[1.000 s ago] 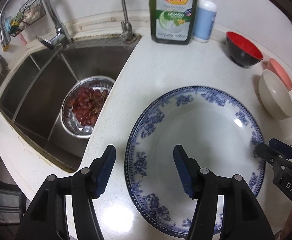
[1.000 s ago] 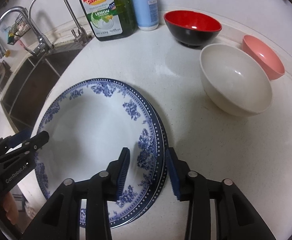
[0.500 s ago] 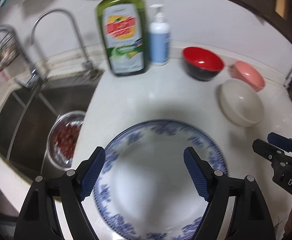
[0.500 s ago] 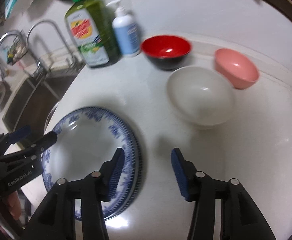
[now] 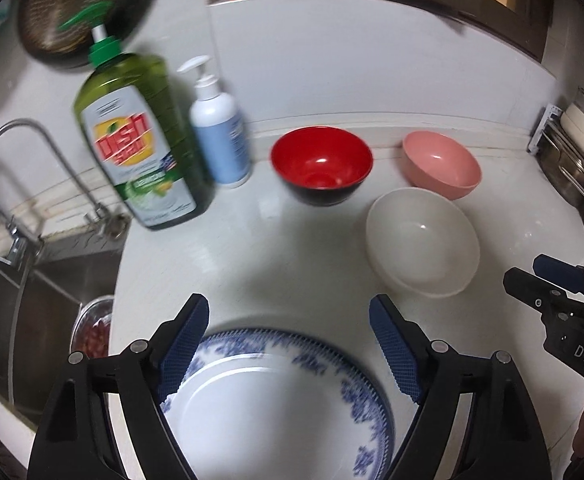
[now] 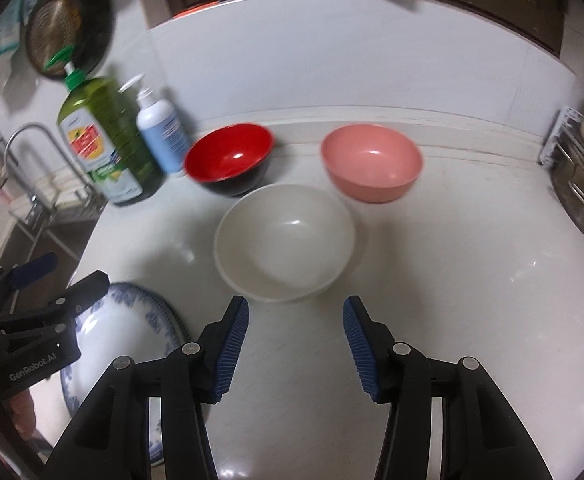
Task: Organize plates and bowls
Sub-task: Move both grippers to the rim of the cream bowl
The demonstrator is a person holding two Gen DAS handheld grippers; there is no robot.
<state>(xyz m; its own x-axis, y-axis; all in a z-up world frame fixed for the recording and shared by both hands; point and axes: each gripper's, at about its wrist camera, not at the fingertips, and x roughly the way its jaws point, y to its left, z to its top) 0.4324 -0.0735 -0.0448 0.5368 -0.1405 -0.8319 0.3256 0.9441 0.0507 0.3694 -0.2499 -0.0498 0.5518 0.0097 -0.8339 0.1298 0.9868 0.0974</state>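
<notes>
The white counter (image 6: 431, 280) carries a white bowl (image 6: 286, 240) just ahead of the right fingers (image 6: 234, 344) — red bowl (image 6: 228, 160), pink bowl (image 6: 371, 162), two bottles beyond — blue-patterned plates (image 5: 284, 400) beneath the left fingers.

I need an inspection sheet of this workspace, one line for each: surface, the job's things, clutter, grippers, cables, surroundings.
Surface: white countertop, glossy, with light reflections.
Job's things: blue-patterned plates, stacked, near the front edge; white bowl, red bowl and pink bowl, all upright, unstacked and empty.
Clutter: green dish soap bottle and white pump bottle by the wall.
Grippers: left gripper open, above the plates, holding nothing; right gripper open, in front of the white bowl, holding nothing. Both jaws have just been opening.
Cables: nothing seen.
Surroundings: sink at left with a faucet and a metal bowl of red fruit; metal rack at right.
</notes>
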